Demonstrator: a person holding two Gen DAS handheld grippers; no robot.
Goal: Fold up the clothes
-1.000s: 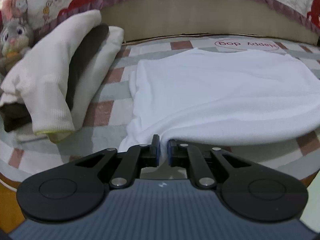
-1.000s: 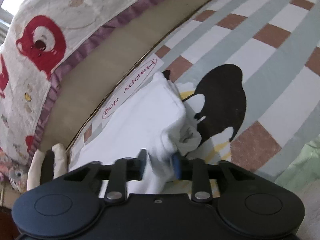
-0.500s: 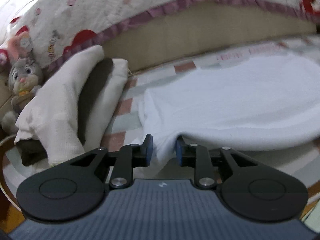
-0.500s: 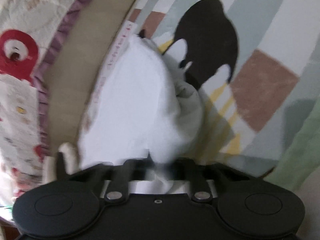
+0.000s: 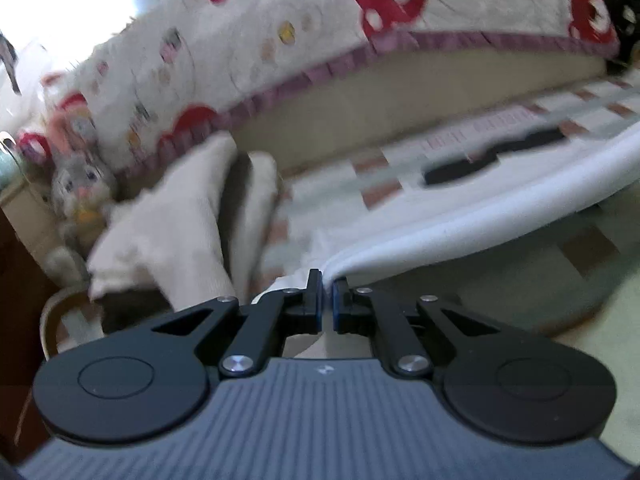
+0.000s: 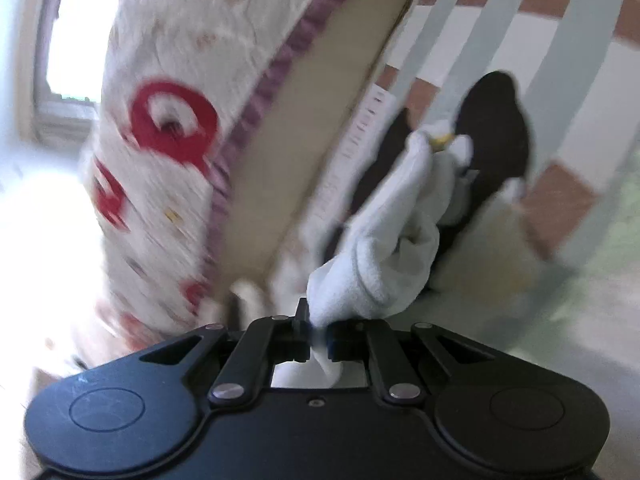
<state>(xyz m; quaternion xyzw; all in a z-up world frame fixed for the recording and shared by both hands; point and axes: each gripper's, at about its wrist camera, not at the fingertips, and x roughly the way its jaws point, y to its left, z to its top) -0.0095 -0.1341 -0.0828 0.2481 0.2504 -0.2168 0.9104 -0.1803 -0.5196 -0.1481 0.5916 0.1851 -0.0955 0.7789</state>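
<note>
A white garment hangs lifted off the striped mat and stretches as a band from lower centre to the right edge. My left gripper pinches the garment's near edge, its jaws closing tight on the cloth. In the right wrist view the same white garment bunches up in front of my right gripper, which is shut on a fold of it. Cloth pokes out behind the pads. Both views are motion-blurred.
A pile of cream and dark clothes lies on the left, with a plush rabbit behind it. A quilt with red bears covers the raised bed edge at the back. A black dog print shows on the mat.
The garment lay flat on the mat; both grippers closed on its edges and lifted it. The dog print under it now shows in the left view, and both cameras have swung left.
</note>
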